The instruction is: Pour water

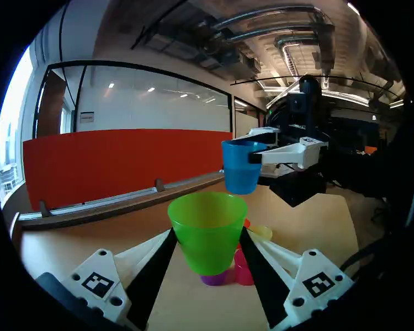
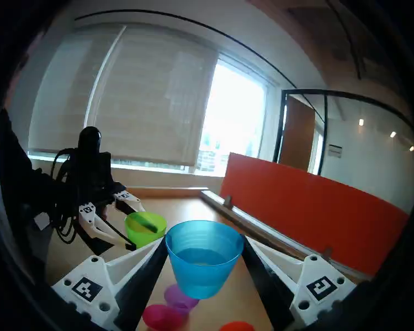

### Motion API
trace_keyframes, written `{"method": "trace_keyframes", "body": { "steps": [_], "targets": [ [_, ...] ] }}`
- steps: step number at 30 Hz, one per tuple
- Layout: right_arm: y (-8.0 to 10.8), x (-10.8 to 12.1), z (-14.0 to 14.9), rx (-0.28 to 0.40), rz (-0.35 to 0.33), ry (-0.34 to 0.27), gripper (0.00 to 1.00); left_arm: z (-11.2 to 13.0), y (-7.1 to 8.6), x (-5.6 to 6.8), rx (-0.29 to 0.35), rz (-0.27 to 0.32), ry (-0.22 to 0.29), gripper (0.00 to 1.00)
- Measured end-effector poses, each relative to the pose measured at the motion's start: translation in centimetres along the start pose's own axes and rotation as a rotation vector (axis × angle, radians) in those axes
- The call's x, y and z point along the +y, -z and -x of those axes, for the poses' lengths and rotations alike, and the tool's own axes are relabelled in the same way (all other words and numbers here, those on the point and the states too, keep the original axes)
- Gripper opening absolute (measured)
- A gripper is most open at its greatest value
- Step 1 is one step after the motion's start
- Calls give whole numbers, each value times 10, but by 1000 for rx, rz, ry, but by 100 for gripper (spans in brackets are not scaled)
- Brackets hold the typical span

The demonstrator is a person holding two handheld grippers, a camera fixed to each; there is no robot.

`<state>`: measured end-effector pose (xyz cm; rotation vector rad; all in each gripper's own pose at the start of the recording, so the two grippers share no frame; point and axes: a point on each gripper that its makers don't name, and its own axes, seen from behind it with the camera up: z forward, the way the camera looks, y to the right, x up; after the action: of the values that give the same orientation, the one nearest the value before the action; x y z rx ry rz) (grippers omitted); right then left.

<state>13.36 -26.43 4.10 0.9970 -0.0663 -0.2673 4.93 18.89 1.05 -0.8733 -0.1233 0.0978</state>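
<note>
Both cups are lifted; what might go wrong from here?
The blue cup, holding water in the right gripper, is apart from the green cup; tipping now would likely spill onto the table. The left gripper pinches the green cup's tapered sides; added water might make it slip.

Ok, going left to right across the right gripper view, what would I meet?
green cup → blue cup → red partition. The small cups on the table lie below the blue cup, so they are left out of the order.
</note>
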Motion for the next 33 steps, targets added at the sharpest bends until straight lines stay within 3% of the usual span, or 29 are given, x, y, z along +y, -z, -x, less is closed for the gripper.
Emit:
{"method": "trace_keyframes", "body": {
  "steps": [33],
  "targets": [
    [-11,1,-30,-39,-45,237,94,1,-4,15,7,26,9,81]
  ]
}}
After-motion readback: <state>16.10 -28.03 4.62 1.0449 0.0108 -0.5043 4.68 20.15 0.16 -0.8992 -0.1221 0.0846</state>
